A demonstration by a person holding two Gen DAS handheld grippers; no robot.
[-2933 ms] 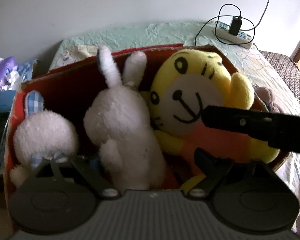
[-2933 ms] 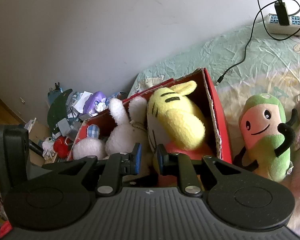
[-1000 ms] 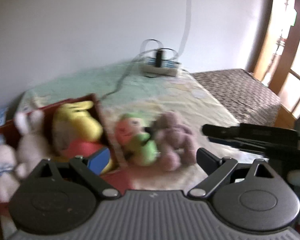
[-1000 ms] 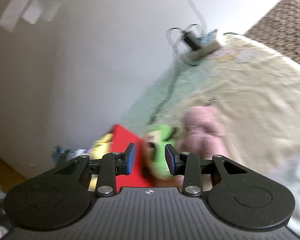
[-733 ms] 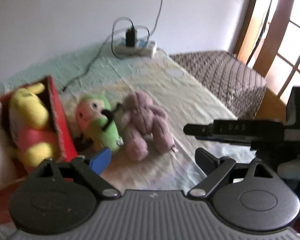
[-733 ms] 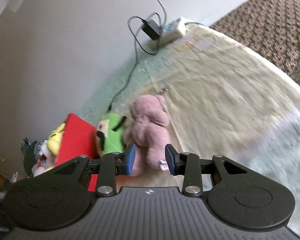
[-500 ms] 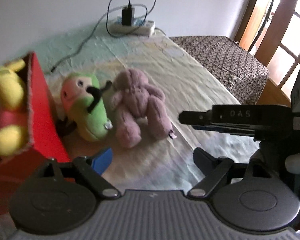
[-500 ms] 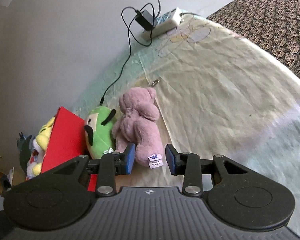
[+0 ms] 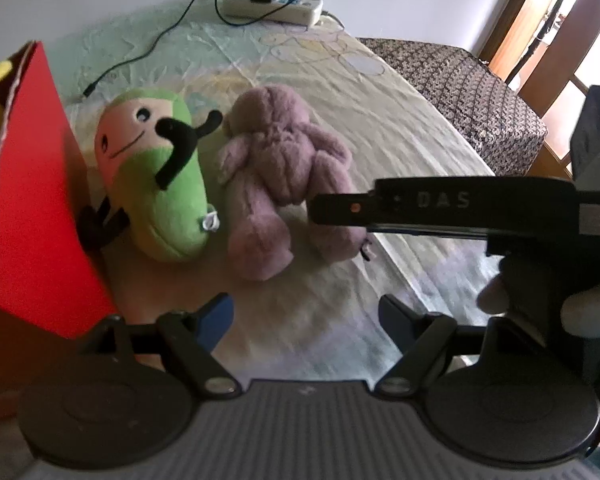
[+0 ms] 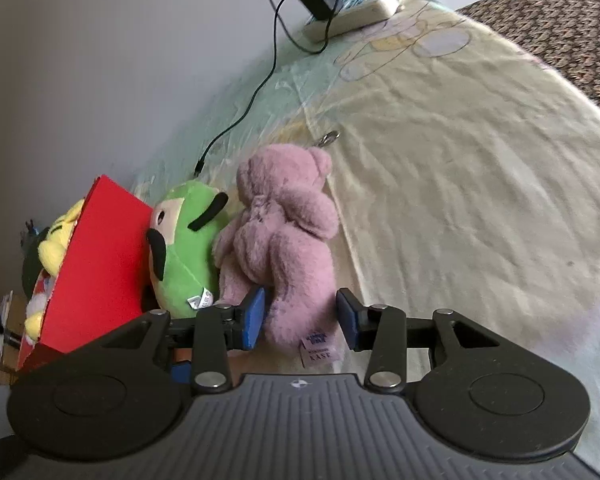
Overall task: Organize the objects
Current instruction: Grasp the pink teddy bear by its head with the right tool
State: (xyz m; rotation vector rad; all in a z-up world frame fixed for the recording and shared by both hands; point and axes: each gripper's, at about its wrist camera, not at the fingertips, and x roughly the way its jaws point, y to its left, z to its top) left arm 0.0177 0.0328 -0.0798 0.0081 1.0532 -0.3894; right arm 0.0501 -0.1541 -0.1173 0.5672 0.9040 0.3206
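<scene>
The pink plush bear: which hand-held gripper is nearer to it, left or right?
Right. The right hand-held gripper straddles the pink plush bear's lower end, open. The left hand-held gripper hangs back, open.

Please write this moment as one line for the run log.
right claw: open around pink bear leg | left claw: open, empty | green plush: beside red box

Your right gripper (image 10: pixel 300 316) has its jaws spread either side of the purple bear's (image 10: pixel 284 236) lower legs. Left of the bear, the green plush (image 10: pixel 184 248) is pressed against it and against the red box wall (image 10: pixel 100 264), leaving no gap. To the bear's right the bedsheet (image 10: pixel 460 184) lies open.
</scene>
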